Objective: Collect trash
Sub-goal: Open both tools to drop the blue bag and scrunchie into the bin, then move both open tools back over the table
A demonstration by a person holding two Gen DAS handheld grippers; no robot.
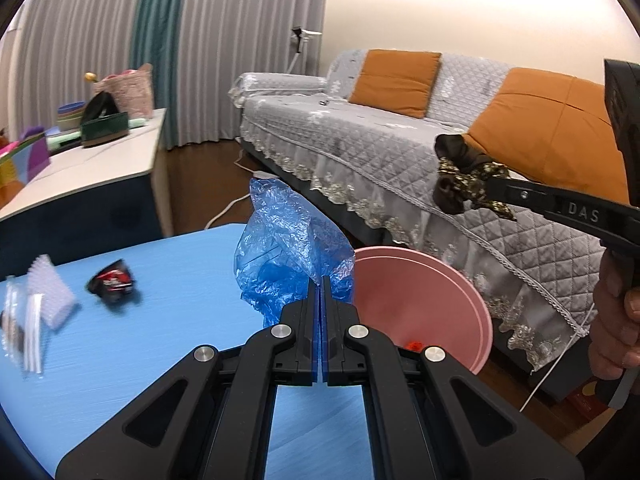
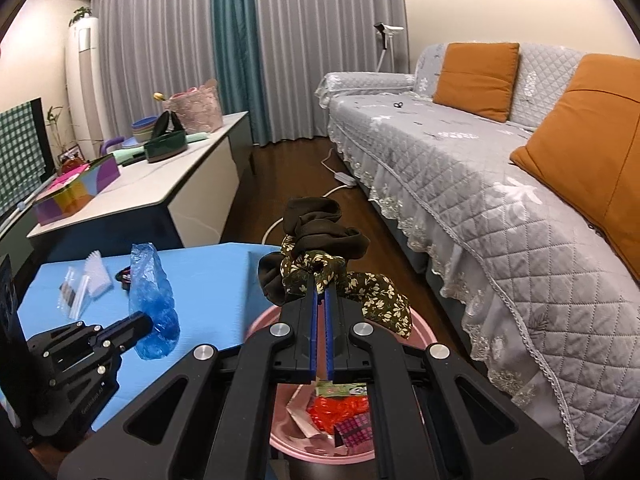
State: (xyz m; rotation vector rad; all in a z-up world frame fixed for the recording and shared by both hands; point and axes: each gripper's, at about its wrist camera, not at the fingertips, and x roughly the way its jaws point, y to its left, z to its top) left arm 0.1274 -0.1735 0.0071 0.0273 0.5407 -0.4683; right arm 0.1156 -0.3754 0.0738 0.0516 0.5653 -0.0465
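My left gripper (image 1: 321,280) is shut on a crumpled blue plastic bag (image 1: 284,248) and holds it above the blue table (image 1: 168,280), beside the pink bin (image 1: 420,300). It also shows in the right wrist view (image 2: 146,322) with the bag (image 2: 154,300). My right gripper (image 2: 321,294) is shut on a dark brown and floral fabric scrap (image 2: 316,248) and holds it over the pink bin (image 2: 424,330), which holds red and pink wrappers (image 2: 340,412). The fabric scrap (image 1: 464,176) also shows in the left wrist view, held in the right gripper (image 1: 494,188).
On the blue table lie a black and red wrapper (image 1: 112,282), a white ridged piece (image 1: 50,292) and clear packets (image 1: 24,332). A grey sofa (image 2: 480,184) with orange cushions stands right. A white sideboard (image 2: 160,184) with boxes stands behind the table.
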